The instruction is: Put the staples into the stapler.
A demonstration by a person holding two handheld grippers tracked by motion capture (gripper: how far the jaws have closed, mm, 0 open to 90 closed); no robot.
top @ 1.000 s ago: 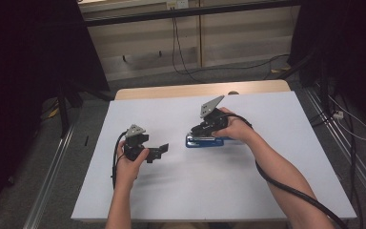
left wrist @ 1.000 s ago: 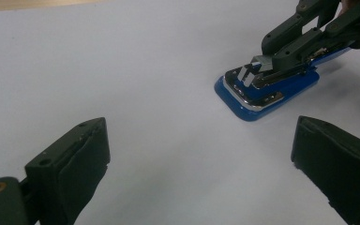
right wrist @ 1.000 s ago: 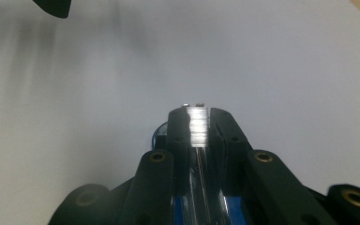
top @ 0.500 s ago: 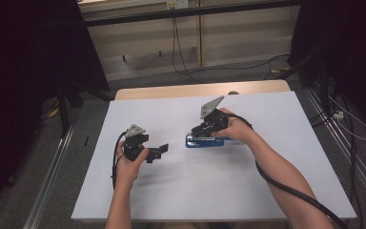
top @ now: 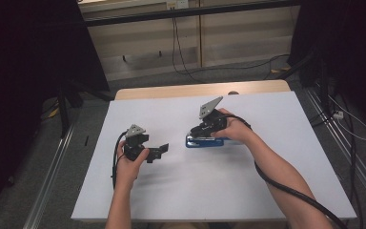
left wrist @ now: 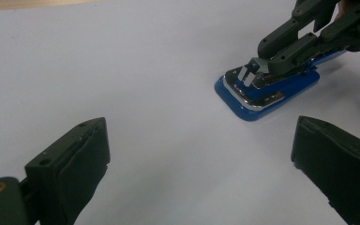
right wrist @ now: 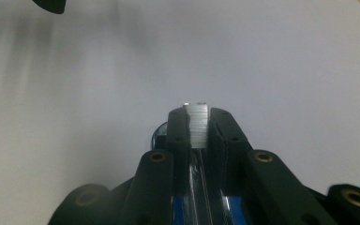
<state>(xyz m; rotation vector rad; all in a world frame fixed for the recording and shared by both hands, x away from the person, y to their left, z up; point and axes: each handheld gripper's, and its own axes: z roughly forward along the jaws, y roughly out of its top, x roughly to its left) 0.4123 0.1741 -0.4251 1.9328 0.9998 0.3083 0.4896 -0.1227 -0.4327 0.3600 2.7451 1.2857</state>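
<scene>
White table, nothing has shifted; right tongs stay clamped on the blue stapler; left tongs wait wide open, empty.

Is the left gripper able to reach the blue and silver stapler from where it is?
Probably yes. The left gripper is open and points at the blue and silver stapler across bare white table, though the right gripper already clamps its metal top.
</scene>
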